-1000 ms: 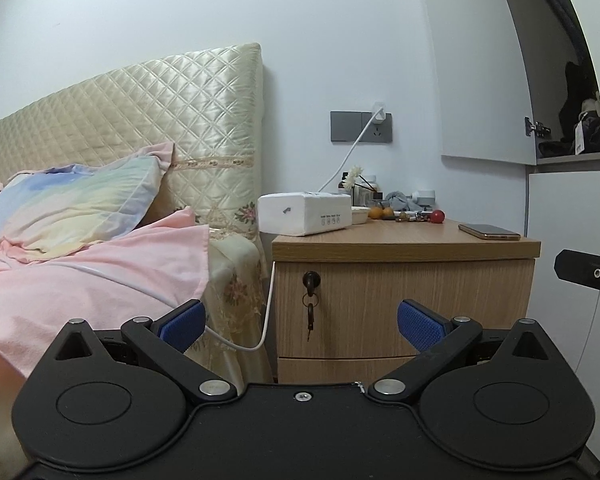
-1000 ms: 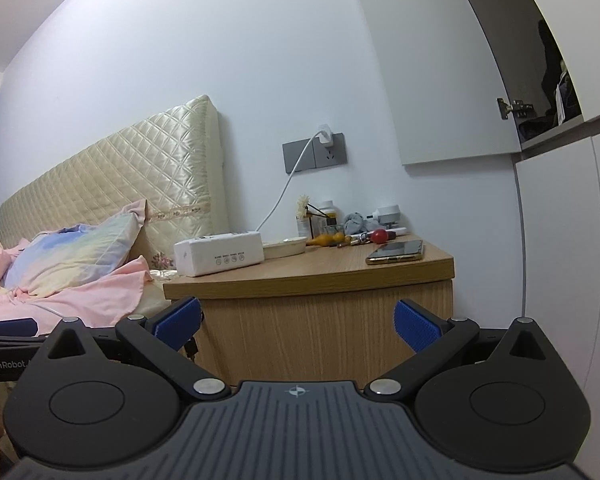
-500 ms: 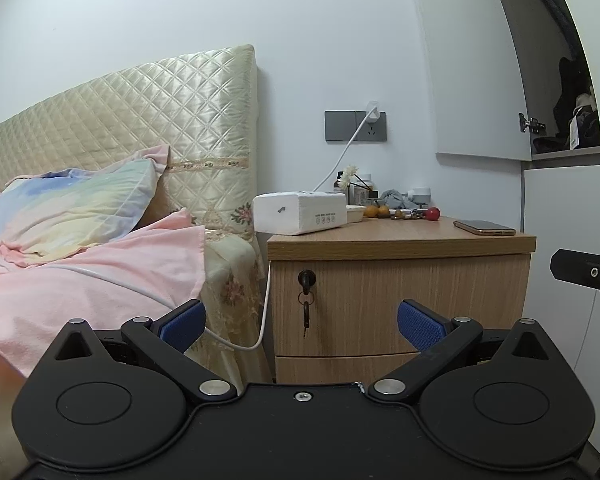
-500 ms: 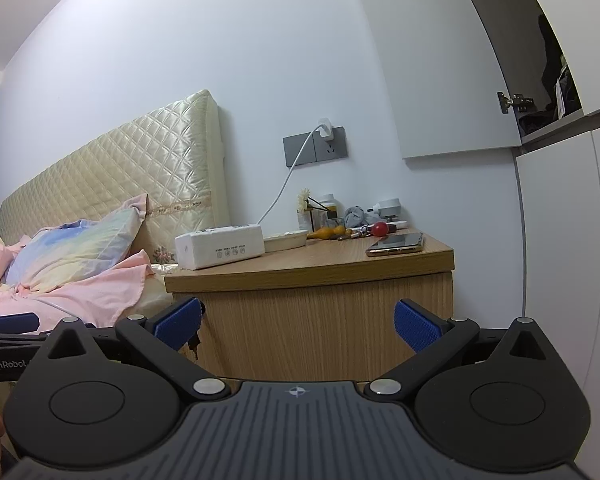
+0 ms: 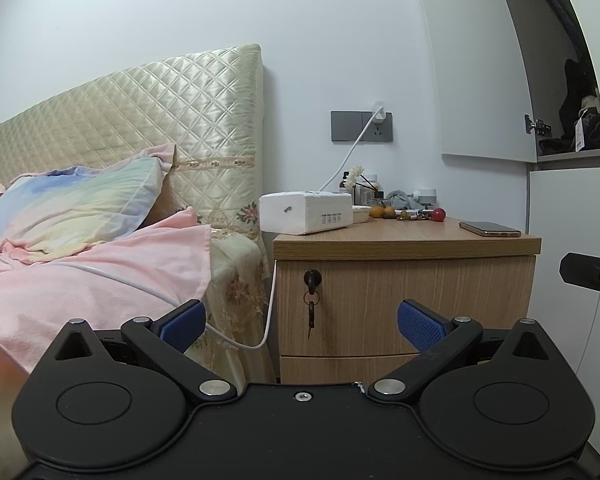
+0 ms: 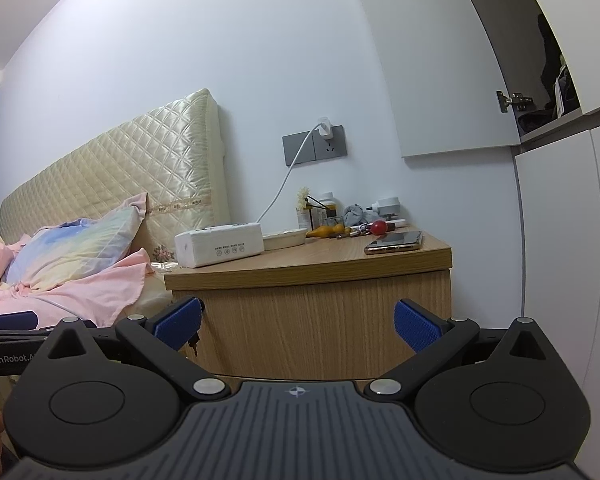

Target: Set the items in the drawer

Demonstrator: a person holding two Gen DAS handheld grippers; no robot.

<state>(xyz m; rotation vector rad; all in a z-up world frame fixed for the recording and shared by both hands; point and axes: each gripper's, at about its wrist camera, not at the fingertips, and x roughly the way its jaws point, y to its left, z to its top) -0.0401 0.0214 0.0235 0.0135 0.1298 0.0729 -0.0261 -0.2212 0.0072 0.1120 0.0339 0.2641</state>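
Note:
A wooden nightstand [image 5: 404, 304] [image 6: 312, 312] stands beside the bed, its top drawer shut with a key [image 5: 312, 300] in the lock. On top lie a white tissue box [image 5: 306, 212] [image 6: 219, 244], a phone [image 5: 489, 228] [image 6: 394, 241], a red ball [image 5: 439, 214] [image 6: 379, 226], orange fruits [image 5: 382, 211] and small clutter. My left gripper [image 5: 300, 326] is open and empty, some way in front of the drawer. My right gripper [image 6: 296, 322] is open and empty, facing the nightstand front.
A bed with pink blanket [image 5: 80, 276] and pillow [image 5: 72, 200] lies to the left. A white cable [image 5: 260, 344] hangs from the wall socket [image 5: 362, 126] to the bed. White wardrobe doors [image 5: 572, 240] stand to the right.
Both grippers have drifted slightly; the nightstand sits a little lower and left in the left view. Both stay open.

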